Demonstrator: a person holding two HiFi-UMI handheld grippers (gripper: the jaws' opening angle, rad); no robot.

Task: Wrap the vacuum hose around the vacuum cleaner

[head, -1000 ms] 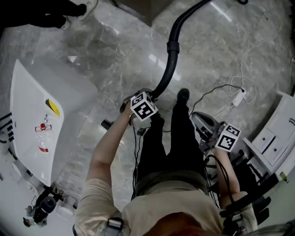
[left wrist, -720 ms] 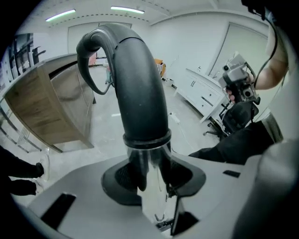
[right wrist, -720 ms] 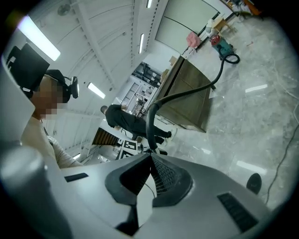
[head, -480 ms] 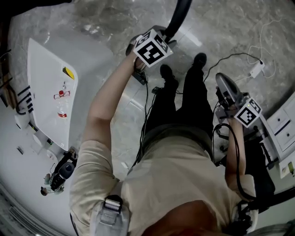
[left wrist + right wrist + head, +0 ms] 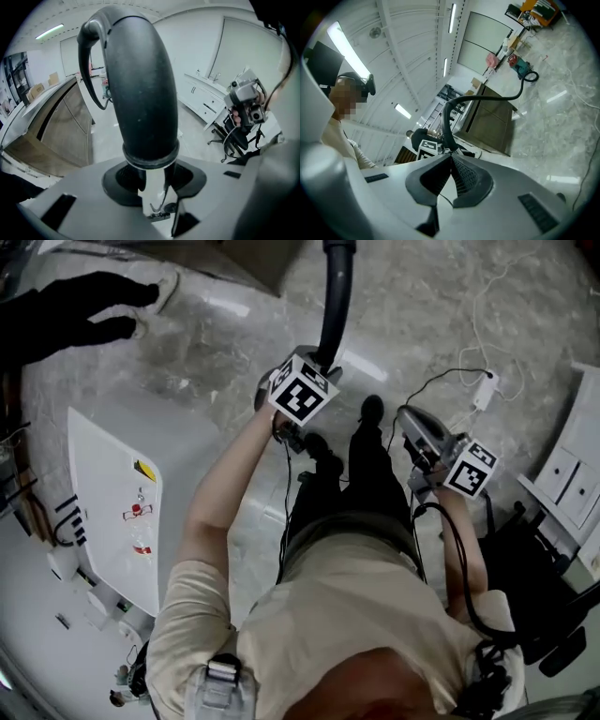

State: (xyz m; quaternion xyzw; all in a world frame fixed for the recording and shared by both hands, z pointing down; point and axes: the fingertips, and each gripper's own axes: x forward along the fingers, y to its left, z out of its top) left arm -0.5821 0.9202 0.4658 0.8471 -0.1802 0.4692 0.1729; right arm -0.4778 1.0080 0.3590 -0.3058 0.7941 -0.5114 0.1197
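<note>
**Fig. Hose end lifted; wrap not yet begun**

L gripper (image 5: 151, 172) clamps the black vacuum hose (image 5: 140, 84) just below its collar. Its jaws stand part-way apart, w/ the tube filling the gap. R gripper (image 5: 450, 158) has its jaws pressed together, nothing between.

Vs. a second ago: L gripper, then low by the person's shoes (image 5: 372, 409), now sits higher and further forward in head view. It has carried the hose end up w/ it, and the grip looks unchanged. R gripper has also come up a little, still idle beside the person's right leg.

From the L jaws the hose runs up out of the head view's top edge. In R gripper view it arcs over the floor (image 5: 562, 108) to a small red-and-teal unit (image 5: 519, 65), prob. the vacuum cleaner, well apart from both grippers. A white appliance (image 5: 112, 502) lies at left.

Implication (judgement): the free end is in hand and off the floor, but no turn lies round the cleaner yet. The hose must next be carried over to it, and the slack could drag or kink en route.
</note>
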